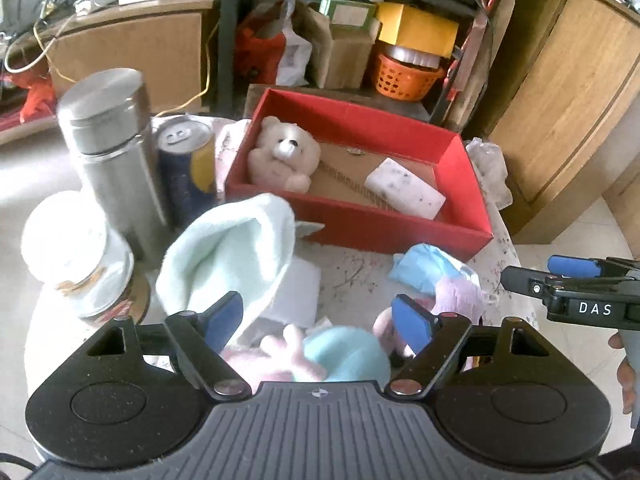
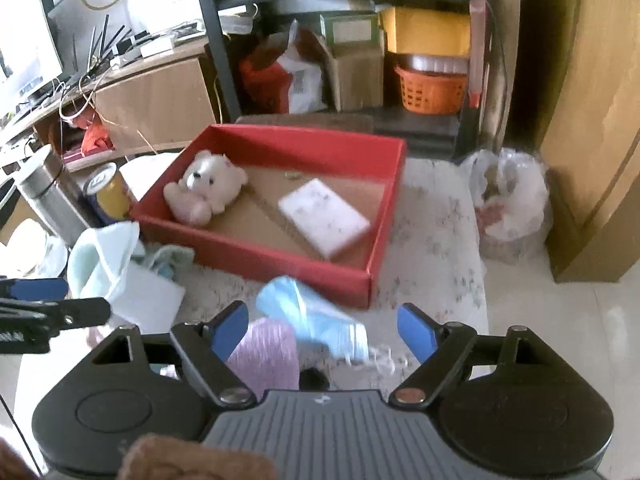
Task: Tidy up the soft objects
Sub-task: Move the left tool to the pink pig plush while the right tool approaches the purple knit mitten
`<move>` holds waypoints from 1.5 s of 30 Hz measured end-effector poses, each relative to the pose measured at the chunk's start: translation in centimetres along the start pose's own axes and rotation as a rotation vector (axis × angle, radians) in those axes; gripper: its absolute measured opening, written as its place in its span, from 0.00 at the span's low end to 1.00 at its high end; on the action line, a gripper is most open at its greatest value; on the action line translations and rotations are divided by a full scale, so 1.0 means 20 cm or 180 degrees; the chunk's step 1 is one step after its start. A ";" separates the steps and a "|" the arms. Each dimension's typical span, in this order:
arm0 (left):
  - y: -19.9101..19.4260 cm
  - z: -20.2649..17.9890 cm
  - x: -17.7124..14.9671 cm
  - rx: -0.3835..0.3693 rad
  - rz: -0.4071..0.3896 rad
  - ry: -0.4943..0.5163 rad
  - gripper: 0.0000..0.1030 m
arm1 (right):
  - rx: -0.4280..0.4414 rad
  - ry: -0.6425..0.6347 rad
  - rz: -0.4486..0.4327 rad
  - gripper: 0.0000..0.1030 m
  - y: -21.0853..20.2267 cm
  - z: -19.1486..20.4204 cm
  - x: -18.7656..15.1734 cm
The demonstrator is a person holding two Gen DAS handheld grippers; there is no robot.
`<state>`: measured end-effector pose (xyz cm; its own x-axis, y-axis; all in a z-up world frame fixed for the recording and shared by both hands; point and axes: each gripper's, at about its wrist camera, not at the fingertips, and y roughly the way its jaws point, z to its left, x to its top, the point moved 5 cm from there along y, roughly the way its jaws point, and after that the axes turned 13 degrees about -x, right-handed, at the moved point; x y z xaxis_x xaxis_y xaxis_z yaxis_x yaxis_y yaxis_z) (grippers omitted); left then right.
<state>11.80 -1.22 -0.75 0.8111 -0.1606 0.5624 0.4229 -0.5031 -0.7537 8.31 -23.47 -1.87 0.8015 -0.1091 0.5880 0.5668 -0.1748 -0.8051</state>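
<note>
Blue pads stand apart on both tools, and neither presses on anything: my left gripper [image 1: 318, 318] hangs open over a pink-and-teal plush toy [image 1: 320, 354], my right gripper [image 2: 322, 330] open over a lilac soft piece [image 2: 266, 354] and a light blue cloth [image 2: 310, 316], all lying loose beneath the jaws. In the left wrist view a mint towel [image 1: 230, 250] rises at eleven o'clock, its edge just beside the left pad [image 1: 224, 318]. At twelve o'clock sits the red box [image 1: 360, 232], already holding a cream teddy bear [image 1: 284, 154] and a white sponge block [image 1: 404, 194].

I judge the step in hand to be choosing the next soft piece for the box. To do it well I would take one item per tool, come down so both pads straddle its bulk rather than a loose corner, and keep the towel's edge out of the left jaws. Between the bear and the sponge the box floor is bare; I would aim there, lifting clear of the near wall.
</note>
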 end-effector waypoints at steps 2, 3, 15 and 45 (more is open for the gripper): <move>-0.02 0.01 -0.03 0.0002 0.0014 0.0035 0.78 | -0.0004 -0.0025 -0.0003 0.54 -0.02 0.00 -0.03; -0.03 0.02 -0.04 0.0008 0.0035 0.0046 0.78 | -0.0012 -0.0042 -0.0001 0.55 -0.02 -0.01 -0.05; -0.04 0.06 -0.25 0.0037 0.0298 0.0127 0.78 | -0.0013 -0.0269 0.0182 0.56 -0.01 0.02 -0.23; 0.43 -0.03 -0.22 -0.0093 0.1060 0.0951 0.91 | 0.0025 -0.0336 0.0380 0.59 0.10 -0.01 -0.27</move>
<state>11.60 -5.31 -9.52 0.7470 -0.5540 0.3676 0.1434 -0.4056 -0.9027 5.05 -23.47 -6.64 0.8787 -0.0250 0.4768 0.4674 -0.1589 -0.8697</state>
